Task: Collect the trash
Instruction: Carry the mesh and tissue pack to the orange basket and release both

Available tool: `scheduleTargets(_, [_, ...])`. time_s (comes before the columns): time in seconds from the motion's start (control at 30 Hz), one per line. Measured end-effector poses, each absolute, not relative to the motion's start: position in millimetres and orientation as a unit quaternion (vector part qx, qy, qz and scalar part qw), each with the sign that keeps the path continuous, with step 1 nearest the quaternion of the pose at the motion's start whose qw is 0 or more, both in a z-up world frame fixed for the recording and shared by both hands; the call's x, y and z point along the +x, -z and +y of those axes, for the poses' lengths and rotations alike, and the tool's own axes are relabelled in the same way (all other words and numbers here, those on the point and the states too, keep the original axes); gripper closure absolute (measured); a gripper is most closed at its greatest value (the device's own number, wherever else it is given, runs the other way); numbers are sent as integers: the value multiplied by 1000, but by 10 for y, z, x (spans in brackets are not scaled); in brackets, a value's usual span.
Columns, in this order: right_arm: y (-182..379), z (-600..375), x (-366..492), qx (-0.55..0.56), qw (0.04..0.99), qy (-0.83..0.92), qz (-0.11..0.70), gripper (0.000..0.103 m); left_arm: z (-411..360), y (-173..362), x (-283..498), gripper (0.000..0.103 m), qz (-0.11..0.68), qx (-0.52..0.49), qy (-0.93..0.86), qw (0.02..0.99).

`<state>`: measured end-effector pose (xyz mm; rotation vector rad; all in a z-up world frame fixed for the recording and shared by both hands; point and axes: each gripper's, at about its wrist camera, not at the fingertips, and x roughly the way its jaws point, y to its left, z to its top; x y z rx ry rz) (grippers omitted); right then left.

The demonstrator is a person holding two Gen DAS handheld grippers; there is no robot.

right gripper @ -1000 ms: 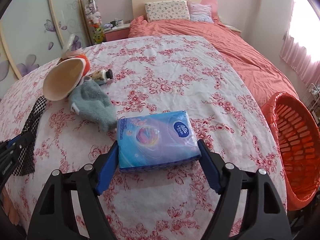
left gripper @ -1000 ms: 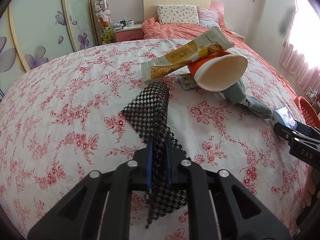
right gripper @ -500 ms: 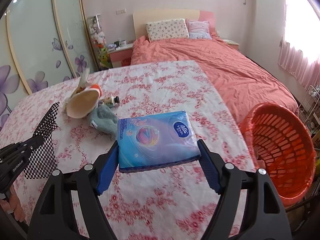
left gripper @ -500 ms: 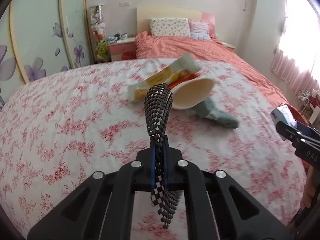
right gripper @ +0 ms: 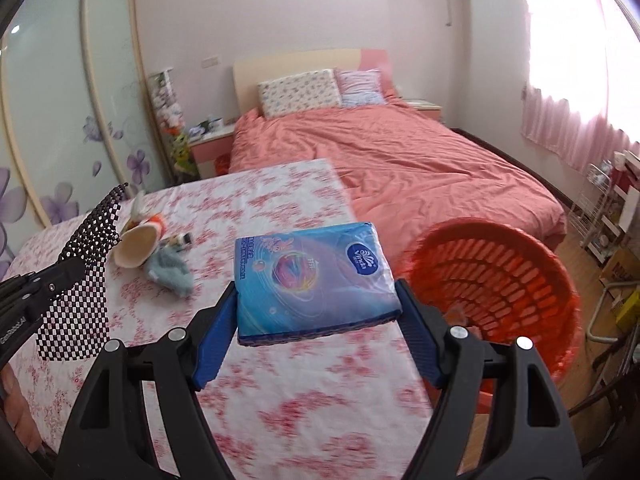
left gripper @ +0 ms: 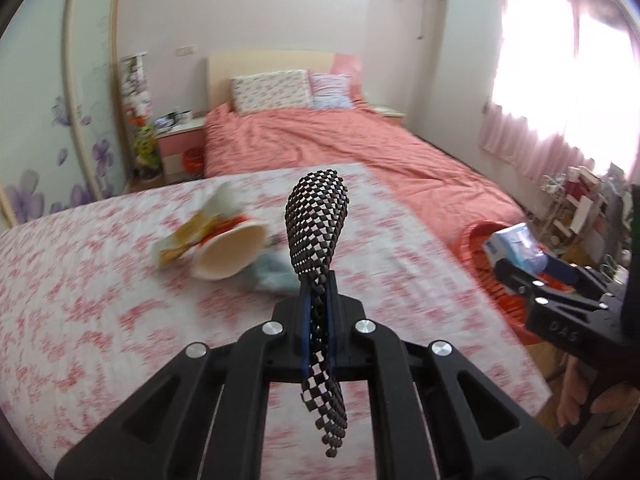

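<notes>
The blue tissue pack (right gripper: 316,276) is clamped between the right gripper's (right gripper: 316,320) wide-set fingers, just left of the orange laundry basket (right gripper: 500,280). The left gripper (left gripper: 318,320), fingers nearly together, pinches a black mesh mat (left gripper: 316,228), farther left of the basket.

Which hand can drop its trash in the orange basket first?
Probably the right. Its gripper holds the blue tissue pack right beside the orange basket; the left gripper, holding the black mesh, is farther away.
</notes>
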<state>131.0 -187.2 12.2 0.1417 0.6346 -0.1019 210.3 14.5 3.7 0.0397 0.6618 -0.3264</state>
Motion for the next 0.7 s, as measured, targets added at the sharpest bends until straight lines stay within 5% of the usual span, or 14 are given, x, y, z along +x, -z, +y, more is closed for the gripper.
scheduleTargets(0.7, [61,-3405,1175,148,927,175,295,28,-2029,139,2322,96,338,34,344,875])
